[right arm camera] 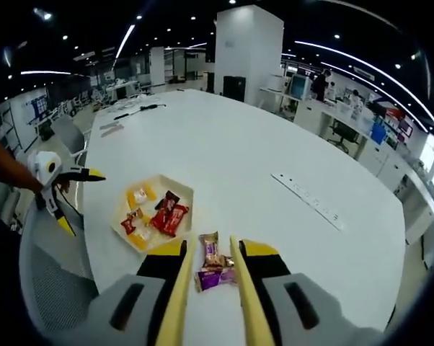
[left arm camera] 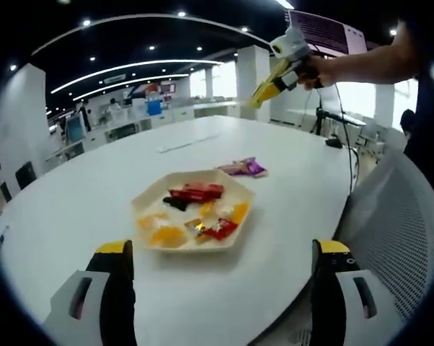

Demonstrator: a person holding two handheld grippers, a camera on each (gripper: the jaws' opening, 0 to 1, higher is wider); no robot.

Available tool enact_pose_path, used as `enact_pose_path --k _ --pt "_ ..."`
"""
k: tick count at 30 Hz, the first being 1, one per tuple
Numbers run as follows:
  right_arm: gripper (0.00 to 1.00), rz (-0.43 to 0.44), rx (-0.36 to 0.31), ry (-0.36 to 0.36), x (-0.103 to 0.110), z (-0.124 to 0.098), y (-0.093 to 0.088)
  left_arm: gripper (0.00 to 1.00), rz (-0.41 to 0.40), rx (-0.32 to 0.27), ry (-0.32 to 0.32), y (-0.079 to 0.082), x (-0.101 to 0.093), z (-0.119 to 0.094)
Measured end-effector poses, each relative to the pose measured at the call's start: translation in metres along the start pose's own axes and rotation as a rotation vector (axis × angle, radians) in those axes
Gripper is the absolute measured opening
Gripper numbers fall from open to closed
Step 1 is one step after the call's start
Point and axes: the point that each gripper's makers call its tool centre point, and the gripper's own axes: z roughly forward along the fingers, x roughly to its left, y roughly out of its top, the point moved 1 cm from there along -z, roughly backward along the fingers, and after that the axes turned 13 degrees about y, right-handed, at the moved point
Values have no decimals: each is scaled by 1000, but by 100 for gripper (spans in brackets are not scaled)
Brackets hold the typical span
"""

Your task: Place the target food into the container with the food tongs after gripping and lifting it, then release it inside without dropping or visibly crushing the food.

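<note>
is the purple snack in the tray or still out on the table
Out. The purple snack lies on the white table beside the tray, between the tips of the tongs.

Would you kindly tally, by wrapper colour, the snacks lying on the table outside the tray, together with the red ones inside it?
Purple snack, outside the tray: 1
Brown snack, outside the tray: 1
Red snacks, in the tray: 2
Total: 4
</note>
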Motion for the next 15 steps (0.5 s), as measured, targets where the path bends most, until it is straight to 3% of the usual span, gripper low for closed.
enact_pose_path --k 2,6,12,15 --pt "28 -19 -13 16 2 -1 -2 99 -38 10 6 2 1 -1" --pt "28 -51 -15 25 -3 1 -8 99 -40 8 -10 0 1 -1" --pt "28 -29 -62 56 -2 4 -6 99 -52 4 -14 0 0 -2" --pt "27 -42 -54 49 -2 8 -7 99 -51 12 -18 -2 -1 -2"
